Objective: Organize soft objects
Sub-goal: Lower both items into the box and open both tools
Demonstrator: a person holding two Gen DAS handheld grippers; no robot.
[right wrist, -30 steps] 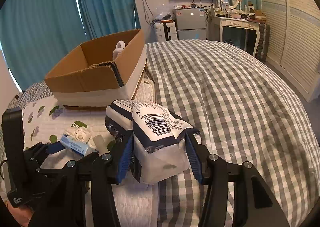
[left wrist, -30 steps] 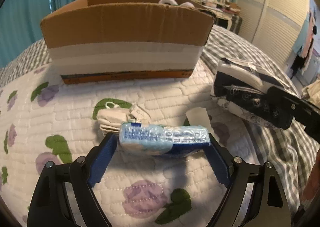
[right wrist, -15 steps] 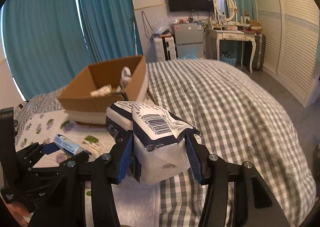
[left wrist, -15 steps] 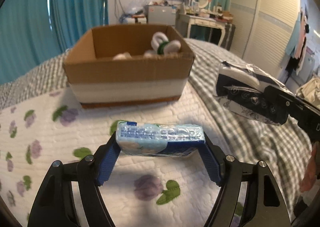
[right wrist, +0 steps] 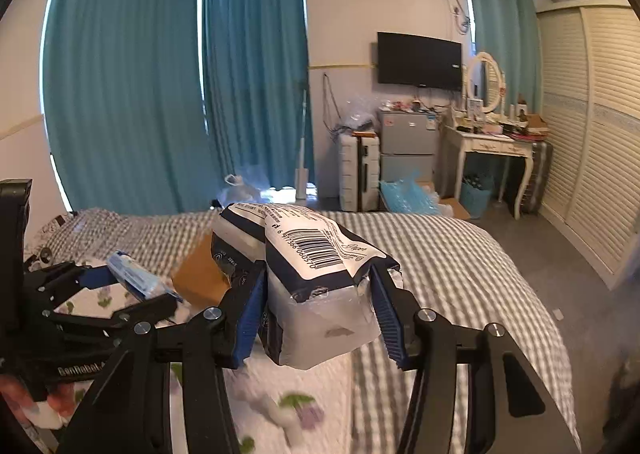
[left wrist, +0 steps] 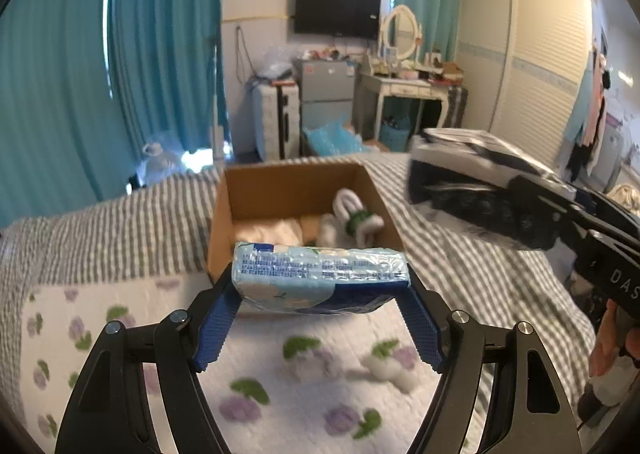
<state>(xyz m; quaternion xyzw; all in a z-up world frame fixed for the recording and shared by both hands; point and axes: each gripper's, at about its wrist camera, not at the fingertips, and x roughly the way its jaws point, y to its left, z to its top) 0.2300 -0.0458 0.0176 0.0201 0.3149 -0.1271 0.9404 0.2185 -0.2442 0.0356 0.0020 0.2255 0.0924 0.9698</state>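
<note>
My left gripper (left wrist: 320, 294) is shut on a light-blue tissue pack (left wrist: 320, 274) and holds it in the air in front of an open cardboard box (left wrist: 296, 190) on the bed. The box holds white soft items and a white-and-green plush (left wrist: 356, 216). My right gripper (right wrist: 316, 306) is shut on a navy-and-white plastic pack (right wrist: 312, 270) with a barcode, raised above the bed. That pack also shows in the left wrist view (left wrist: 472, 170), to the right of the box. The left gripper and tissue pack show in the right wrist view (right wrist: 136, 278), at the left.
A floral quilt (left wrist: 120, 318) lies over the grey checked bedspread (right wrist: 460, 266). A small white soft item (left wrist: 392, 370) lies on the quilt below my left gripper. Teal curtains, a dressing table (right wrist: 492, 146), a small fridge and a wardrobe stand beyond the bed.
Both grippers have risen well above the bed with their packs. The box now appears lower and farther, with its inside in view. The beige bundle on the quilt has dropped out of the left view.
</note>
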